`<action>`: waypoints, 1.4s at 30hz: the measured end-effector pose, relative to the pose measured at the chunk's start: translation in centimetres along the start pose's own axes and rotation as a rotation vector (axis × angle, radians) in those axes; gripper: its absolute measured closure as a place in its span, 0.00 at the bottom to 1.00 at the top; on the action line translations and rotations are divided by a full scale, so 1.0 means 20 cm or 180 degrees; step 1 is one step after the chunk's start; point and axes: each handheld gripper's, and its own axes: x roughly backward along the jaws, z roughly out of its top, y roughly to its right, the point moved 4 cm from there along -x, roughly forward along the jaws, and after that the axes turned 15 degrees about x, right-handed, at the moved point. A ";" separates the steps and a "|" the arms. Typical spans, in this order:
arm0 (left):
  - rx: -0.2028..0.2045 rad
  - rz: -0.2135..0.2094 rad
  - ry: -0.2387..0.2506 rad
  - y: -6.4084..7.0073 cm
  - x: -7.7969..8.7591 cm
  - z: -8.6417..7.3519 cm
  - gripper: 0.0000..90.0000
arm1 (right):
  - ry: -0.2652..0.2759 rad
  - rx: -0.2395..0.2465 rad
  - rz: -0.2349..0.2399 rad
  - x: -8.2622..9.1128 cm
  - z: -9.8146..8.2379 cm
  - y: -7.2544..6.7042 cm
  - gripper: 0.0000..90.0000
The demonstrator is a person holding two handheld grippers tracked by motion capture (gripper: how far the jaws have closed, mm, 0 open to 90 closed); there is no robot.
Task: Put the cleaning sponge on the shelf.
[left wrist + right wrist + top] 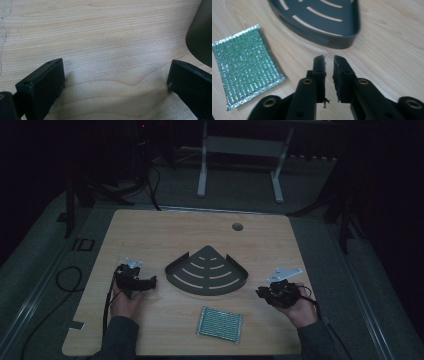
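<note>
1. The table [150, 230] is light wood, and a person sits at its near edge with one gripper in each hand.
2. The left gripper [150, 282] rests on the left side of the table and points to the right, toward the dark shelf tray [207, 270].
3. In the left gripper view, its two black jaws stand wide apart, with only bare wood between them. It holds nothing.
4. In that same view, a curved edge of the tray is at the top right, near the right jaw but not touching it.
5. The right gripper [262, 293] is on the right side of the table and points to the left.
6. In the right gripper view, its jaws are almost together, with only a narrow gap left between the pads. Nothing is between them.
7. The tray is a quarter-round dark tray with curved slots in its floor. It lies flat in the middle of the table, between the two grippers.
8. The green scouring pad [220, 324] lies flat near the near edge, in front of the tray and apart from it.
9. In the right gripper view, the pad is to the left of the jaws, not touched by them.
</note>
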 end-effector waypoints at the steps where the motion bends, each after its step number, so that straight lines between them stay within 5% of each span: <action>1: -0.0001 0.0002 -0.0002 0.00 0.00 0.00 0.02 | -0.0012 0.0037 0.0016 -0.01 0.00 -0.01 0.91; 8: 0.0000 -0.0002 -0.0001 0.00 0.00 0.00 0.02 | -0.0103 0.0227 0.0190 -0.09 0.05 -0.09 0.99; 22: -0.0001 0.0000 0.0000 0.00 0.00 0.00 0.02 | -0.0202 0.0608 0.0490 -0.24 0.15 -0.27 1.00; 35: -0.0001 0.0000 0.0000 0.00 0.00 0.00 0.02 | -0.0294 0.0804 0.0715 -0.35 0.16 -0.41 1.00; 42: -0.0001 -0.0003 0.0000 0.00 0.00 0.00 0.02 | -0.0378 0.0846 0.0709 -0.37 0.14 -0.42 1.00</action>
